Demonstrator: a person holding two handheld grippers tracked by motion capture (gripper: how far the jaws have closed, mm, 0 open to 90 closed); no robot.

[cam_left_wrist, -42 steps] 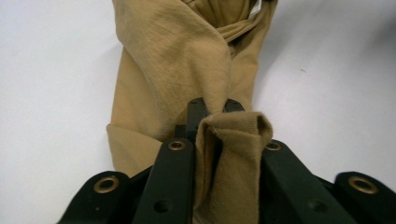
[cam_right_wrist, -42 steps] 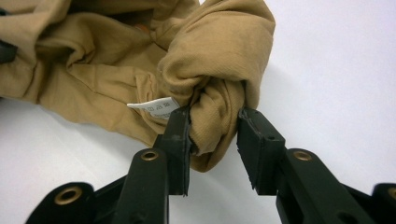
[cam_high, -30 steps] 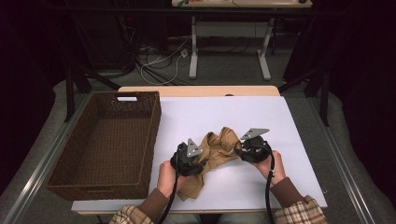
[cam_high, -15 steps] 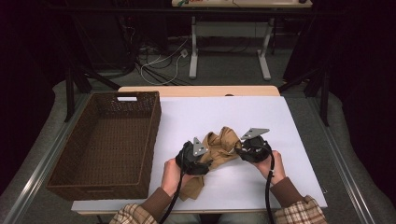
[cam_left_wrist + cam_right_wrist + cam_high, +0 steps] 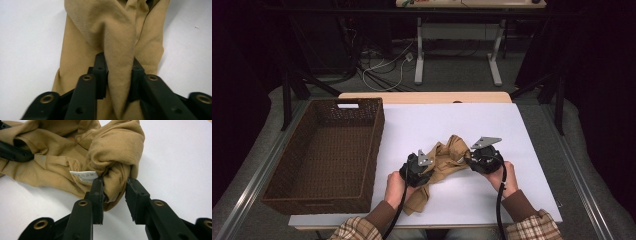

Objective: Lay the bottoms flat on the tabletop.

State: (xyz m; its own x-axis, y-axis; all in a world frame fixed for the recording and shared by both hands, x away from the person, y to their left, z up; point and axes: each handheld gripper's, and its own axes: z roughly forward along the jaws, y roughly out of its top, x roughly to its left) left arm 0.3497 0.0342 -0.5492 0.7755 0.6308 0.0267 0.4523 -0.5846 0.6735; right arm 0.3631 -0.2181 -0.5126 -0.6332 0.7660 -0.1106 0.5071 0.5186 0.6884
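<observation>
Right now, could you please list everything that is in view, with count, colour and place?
cloth: one, tan, crumpled on the white sheet near the front edge, between the two grippers; a small white label is sewn in it
basket: one, dark brown wicker, nothing inside, on the left side of the table
white sheet: one, white, covers the table top
table: one, light wood, its far edge shows behind the sheet
cables: several, white and black, on the floor beyond the table
left gripper: one, black; its jaws have just been closing and pinch a fold of the cloth
right gripper: one, black; a bunch of cloth sits between its jaws
sleeves: two, plaid, at the bottom edge
</observation>
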